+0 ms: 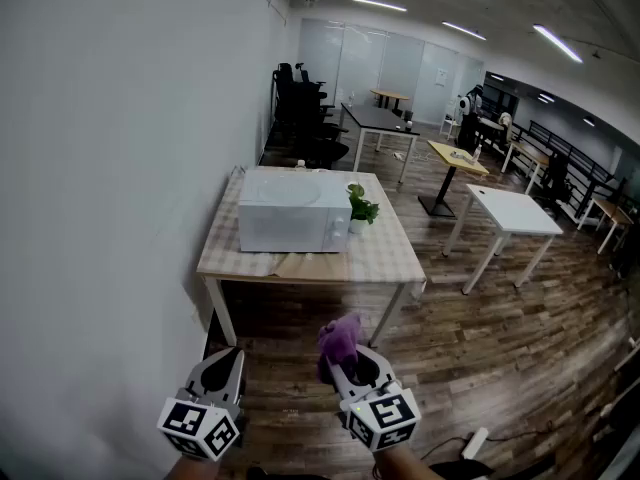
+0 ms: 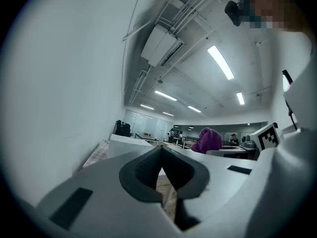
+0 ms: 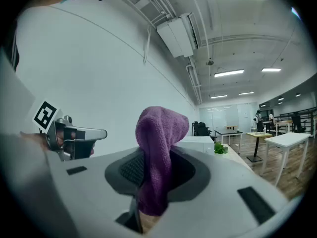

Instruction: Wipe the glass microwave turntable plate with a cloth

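A white microwave (image 1: 294, 209) stands shut on a wooden table (image 1: 390, 258) ahead, against the left wall; the glass turntable plate is not visible. My right gripper (image 1: 352, 364) is shut on a purple cloth (image 1: 338, 340), which sticks up from between its jaws; the cloth (image 3: 159, 148) fills the middle of the right gripper view. My left gripper (image 1: 222, 365) is shut and holds nothing. Both grippers hang low over the floor, well short of the table. In the left gripper view the microwave (image 2: 130, 143) shows small beyond the closed jaws.
A small potted plant (image 1: 359, 208) stands right of the microwave. A white wall (image 1: 110, 188) runs along the left. More tables (image 1: 510, 211) and black chairs (image 1: 300, 108) fill the room behind. A cable and white power strip (image 1: 474, 441) lie on the wood floor at bottom right.
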A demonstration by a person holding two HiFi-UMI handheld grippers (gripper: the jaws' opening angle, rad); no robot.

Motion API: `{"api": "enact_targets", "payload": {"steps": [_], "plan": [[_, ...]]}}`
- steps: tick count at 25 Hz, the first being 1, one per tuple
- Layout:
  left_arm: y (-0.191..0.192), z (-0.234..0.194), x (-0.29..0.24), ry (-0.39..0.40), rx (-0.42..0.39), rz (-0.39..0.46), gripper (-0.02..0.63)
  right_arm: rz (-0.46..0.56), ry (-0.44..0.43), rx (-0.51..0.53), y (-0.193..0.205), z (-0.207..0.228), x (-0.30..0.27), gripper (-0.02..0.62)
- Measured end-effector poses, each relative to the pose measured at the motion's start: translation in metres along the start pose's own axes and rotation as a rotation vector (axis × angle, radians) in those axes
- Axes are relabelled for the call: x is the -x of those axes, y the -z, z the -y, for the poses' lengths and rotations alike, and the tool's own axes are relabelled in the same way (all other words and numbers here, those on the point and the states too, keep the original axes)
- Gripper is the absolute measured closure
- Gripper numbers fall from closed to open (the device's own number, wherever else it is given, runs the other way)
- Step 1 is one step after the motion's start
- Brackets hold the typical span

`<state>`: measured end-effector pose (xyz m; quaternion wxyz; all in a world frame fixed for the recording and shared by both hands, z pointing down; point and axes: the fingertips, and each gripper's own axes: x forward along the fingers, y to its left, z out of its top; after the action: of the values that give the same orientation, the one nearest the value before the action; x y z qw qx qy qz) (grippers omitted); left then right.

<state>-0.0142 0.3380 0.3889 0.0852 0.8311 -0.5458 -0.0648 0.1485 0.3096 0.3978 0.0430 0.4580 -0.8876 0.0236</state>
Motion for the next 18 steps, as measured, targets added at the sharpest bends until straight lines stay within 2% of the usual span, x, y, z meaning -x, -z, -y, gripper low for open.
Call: {"api": "enact_targets", "payload": {"steps": [9, 18], "plan": [[0.001, -0.008, 0.0, 0.001, -0.002, 0.008, 0.598, 0.006, 0.002, 0.001, 0.0, -0.003, -0.002, 0.485], [-0.002, -0.021, 0.005, -0.001, -0.012, 0.012, 0.598, 0.009, 0.0, -0.041, -0.003, -0.011, -0.009, 0.483]]}}
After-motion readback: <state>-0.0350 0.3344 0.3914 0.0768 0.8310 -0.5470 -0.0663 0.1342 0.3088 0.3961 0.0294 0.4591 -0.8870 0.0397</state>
